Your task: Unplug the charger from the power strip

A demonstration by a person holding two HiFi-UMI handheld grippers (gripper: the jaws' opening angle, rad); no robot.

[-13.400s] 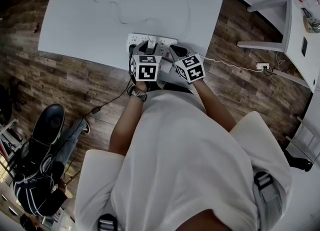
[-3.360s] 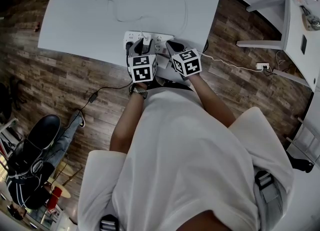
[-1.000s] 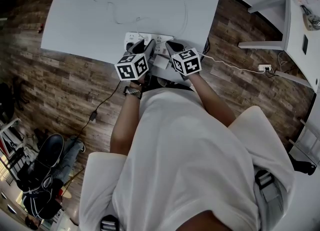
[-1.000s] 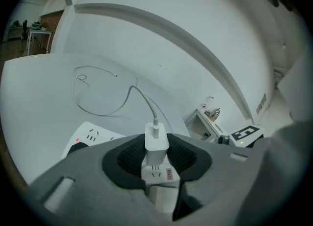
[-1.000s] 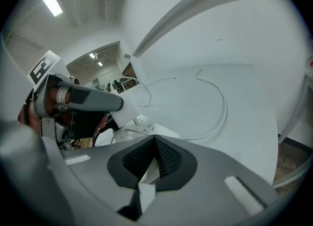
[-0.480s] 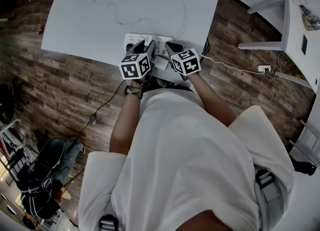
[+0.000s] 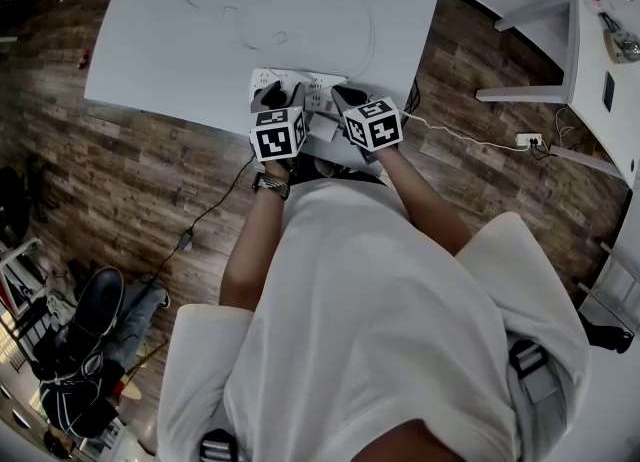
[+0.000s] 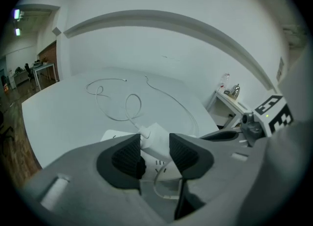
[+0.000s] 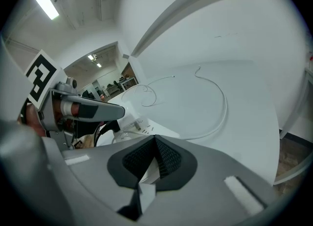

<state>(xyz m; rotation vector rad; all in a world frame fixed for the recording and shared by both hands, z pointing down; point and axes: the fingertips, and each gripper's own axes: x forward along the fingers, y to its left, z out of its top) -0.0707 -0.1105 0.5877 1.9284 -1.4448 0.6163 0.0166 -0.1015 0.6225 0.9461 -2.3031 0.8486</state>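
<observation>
Two grippers low at the 6 o'clock edge of the white surface, over the power strip. On the left gripper, jaws just opened wide, white charger between the pads, tilted above the strip, cable looping toward 11 o'clock. At its 3 o'clock, right gripper pressed together at the tips, an unidentifiable white piece behind them.

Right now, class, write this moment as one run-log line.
left gripper: fingers have just been opening, charger between them | right gripper: shut on power strip | cable: looped on table
</observation>
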